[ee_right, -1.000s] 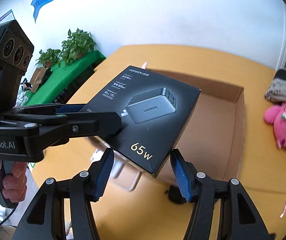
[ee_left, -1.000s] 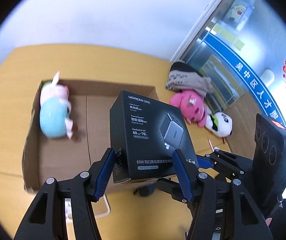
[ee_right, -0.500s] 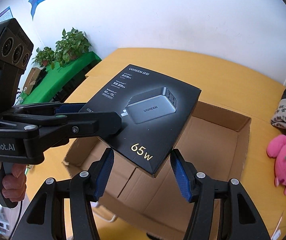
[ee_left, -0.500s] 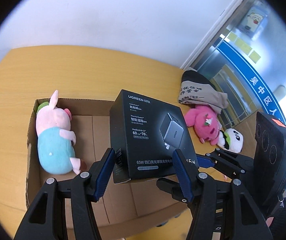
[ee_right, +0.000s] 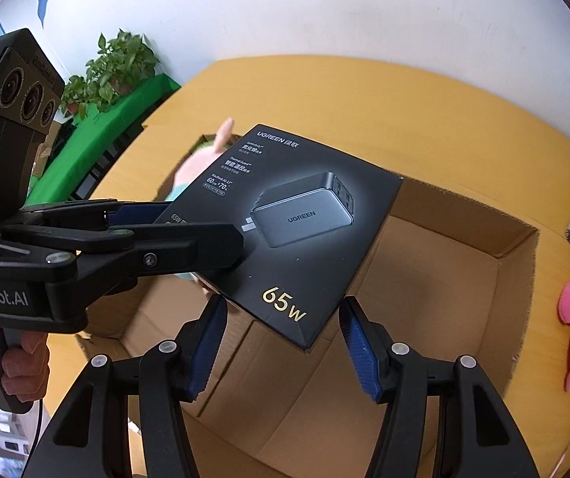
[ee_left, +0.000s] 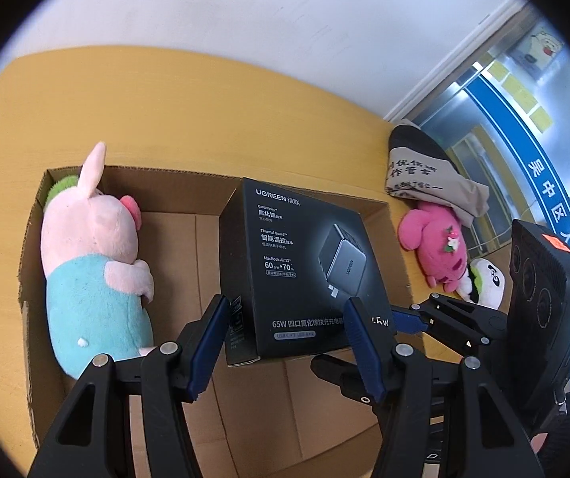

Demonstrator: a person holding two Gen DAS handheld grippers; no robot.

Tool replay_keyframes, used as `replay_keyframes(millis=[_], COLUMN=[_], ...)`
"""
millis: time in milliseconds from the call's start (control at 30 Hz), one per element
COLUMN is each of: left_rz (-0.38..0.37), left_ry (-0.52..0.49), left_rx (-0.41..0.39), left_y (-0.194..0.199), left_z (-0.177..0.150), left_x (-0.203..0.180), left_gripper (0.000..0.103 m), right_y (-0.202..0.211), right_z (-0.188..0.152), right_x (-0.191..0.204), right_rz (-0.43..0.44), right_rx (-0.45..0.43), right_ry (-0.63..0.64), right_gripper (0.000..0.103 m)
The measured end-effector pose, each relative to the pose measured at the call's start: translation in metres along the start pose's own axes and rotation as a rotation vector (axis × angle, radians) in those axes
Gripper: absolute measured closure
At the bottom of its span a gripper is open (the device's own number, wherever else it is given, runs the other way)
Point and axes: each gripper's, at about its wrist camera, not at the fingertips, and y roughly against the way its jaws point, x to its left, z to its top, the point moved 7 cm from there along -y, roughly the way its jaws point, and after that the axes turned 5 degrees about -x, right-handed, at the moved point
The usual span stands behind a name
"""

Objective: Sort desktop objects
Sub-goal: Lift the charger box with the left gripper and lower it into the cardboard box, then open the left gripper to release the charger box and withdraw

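A black UGREEN charger box [ee_left: 300, 267] hangs above the open cardboard box [ee_left: 189, 173]. My left gripper [ee_left: 286, 342] is shut on the charger box, fingers on its two sides. My right gripper [ee_right: 283, 338] grips the same charger box [ee_right: 304, 231] at its near corner, from the right. A pink pig plush in a teal shirt [ee_left: 93, 263] lies inside the cardboard box [ee_right: 516, 247] at its left end; in the right wrist view the plush [ee_right: 205, 155] is mostly hidden behind the charger box.
A pink plush [ee_left: 438, 247], a small panda plush [ee_left: 484, 283] and a folded beige and black cloth bag [ee_left: 428, 167] lie on the yellow table [ee_left: 165, 111] right of the cardboard box. Potted plants [ee_right: 121, 63] and a green-covered table stand at the far left.
Both grippers moved forward with the charger box, from the near edge of the cardboard box to above its inside. The grip on the charger box is unchanged.
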Motion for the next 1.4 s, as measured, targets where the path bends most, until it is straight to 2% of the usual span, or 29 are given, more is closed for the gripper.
replay_keyframes(millis=[567, 867, 1100, 1300, 1400], left_rz=[0.008, 0.050, 0.054, 0.047, 0.090], left_ry=[0.102, 0.100, 0.087, 0.080, 0.066], left_rx=[0.063, 0.072, 0.056, 0.129, 0.180], left_y=[-0.040, -0.051, -0.057, -0.090, -0.105], left_z=[-0.005, -0.006, 0.010, 0.013, 0.005], left_x=[0.047, 0.053, 0.041, 0.034, 0.033], left_gripper=[0.045, 0.045, 0.045, 0.045, 0.047], right_y=[-0.060, -0.079, -0.076, -0.077, -0.084], right_z=[0.001, -0.002, 0.006, 0.006, 0.001], right_x=[-0.016, -0.026, -0.037, -0.067, -0.079], right_rz=[0.030, 0.054, 0.048, 0.005, -0.015], right_rx=[0.084, 0.105, 0.079, 0.102, 0.135], right_ry=[-0.007, -0.012, -0.013, -0.029, -0.033], right_gripper=[0.040, 0.040, 0.040, 0.041, 0.041])
